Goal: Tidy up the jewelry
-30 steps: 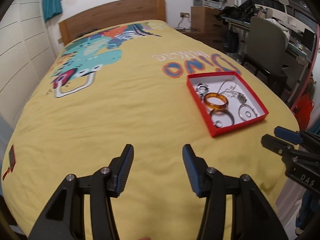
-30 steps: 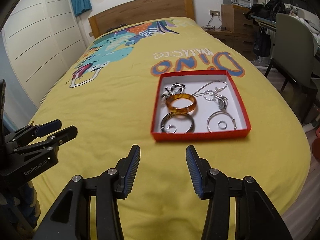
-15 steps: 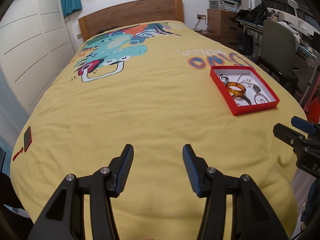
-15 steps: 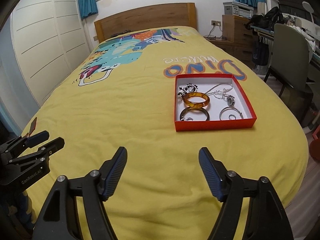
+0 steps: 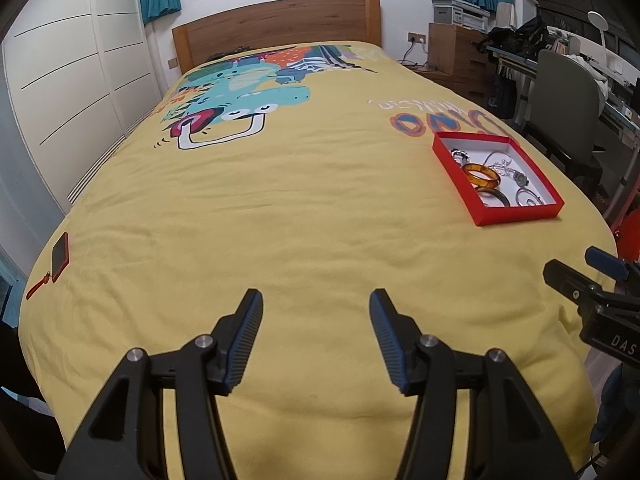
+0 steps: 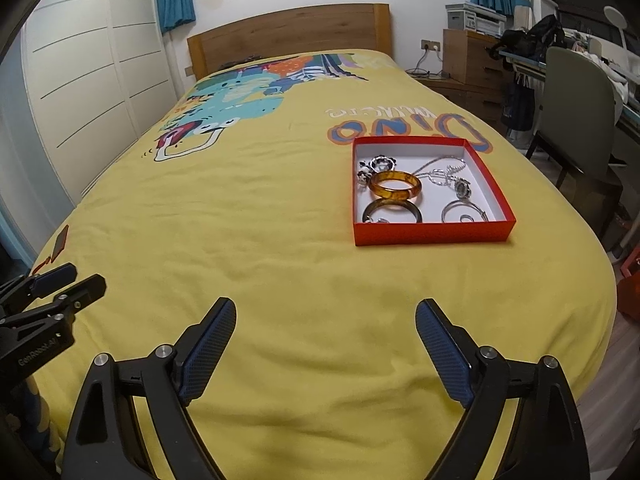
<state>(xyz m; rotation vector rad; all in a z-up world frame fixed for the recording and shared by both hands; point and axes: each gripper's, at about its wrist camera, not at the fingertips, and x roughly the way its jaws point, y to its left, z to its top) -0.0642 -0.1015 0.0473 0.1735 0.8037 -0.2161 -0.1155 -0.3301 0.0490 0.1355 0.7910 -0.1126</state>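
A red box (image 6: 434, 235) with a white inside lies on the yellow bedspread, right of centre; it also shows in the left wrist view (image 5: 516, 215). In it lie an amber bangle (image 6: 395, 186), a dark bangle (image 6: 392, 212), silver hoops (image 6: 464, 213), a chain (image 6: 442, 168) and small beaded pieces (image 6: 378, 165). My right gripper (image 6: 325, 346) is open and empty, well short of the box. My left gripper (image 5: 316, 338) is open and empty over bare bedspread, far left of the box.
A red phone (image 5: 60, 255) lies at the bed's left edge. A wooden headboard (image 6: 288, 34) stands at the far end. A chair (image 6: 576, 108) and desk stand right of the bed, white wardrobe doors (image 5: 72, 64) on the left.
Both grippers have pulled back and up from the box, which now looks farther off. The right gripper's jaws have opened wider. The left gripper has kept its opening.
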